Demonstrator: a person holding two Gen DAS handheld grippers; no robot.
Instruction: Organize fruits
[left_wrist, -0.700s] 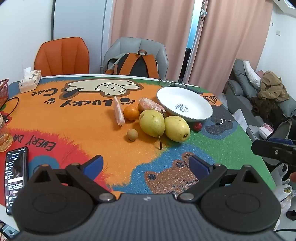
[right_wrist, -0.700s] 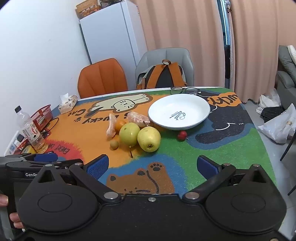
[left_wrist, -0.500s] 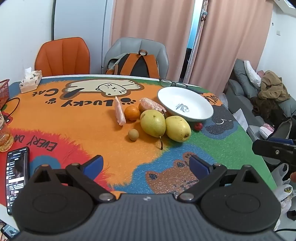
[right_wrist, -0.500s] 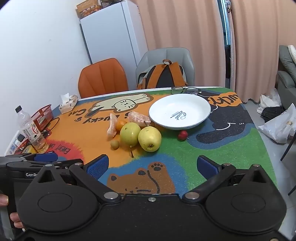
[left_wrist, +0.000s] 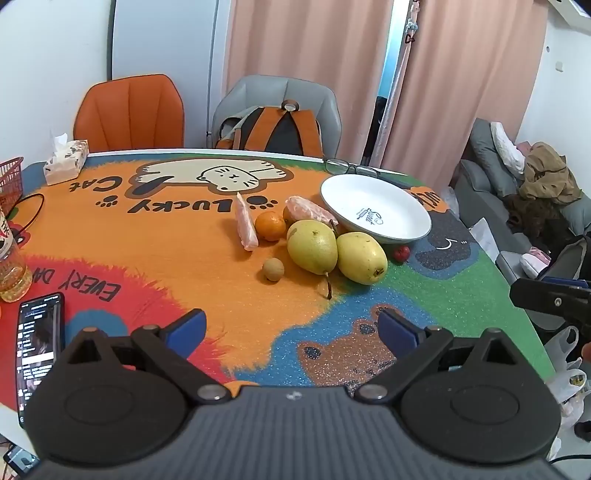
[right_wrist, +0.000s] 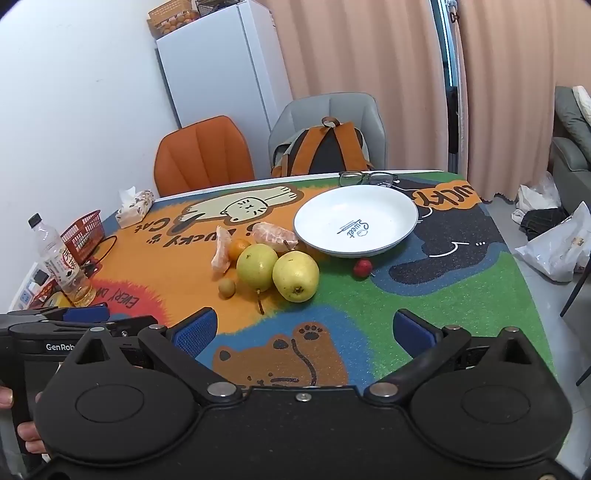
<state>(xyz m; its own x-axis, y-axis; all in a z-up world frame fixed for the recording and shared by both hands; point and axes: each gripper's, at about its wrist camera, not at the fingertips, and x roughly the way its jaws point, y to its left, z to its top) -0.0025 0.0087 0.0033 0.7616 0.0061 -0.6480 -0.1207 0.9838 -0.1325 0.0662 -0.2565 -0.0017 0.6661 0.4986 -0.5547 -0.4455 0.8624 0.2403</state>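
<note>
The fruit sits in a little bunch out ahead of both grippers, in the middle of the table (right_wrist: 461, 295). Two yellow pears (right_wrist: 257, 266) (right_wrist: 296, 276) lie side by side and touch. Just behind them are a small orange (right_wrist: 239, 248) and two peeled pieces of fruit (right_wrist: 221, 251) (right_wrist: 275, 233). A little brown round fruit (right_wrist: 226, 287) sits alone, just left of the pears. A tiny red fruit (right_wrist: 363, 267) lies off to the right, near the rim of the white plate (right_wrist: 369, 206).

The plate has nothing in it. It sits right behind the fruit, so I think the fruit is meant to go there.

The left gripper (left_wrist: 291, 326) and the right gripper (right_wrist: 304, 326) both hang short of the fruit, tipped down toward it. Each is spread wide with nothing in it, likely ready to fit around a fat pear.
</note>
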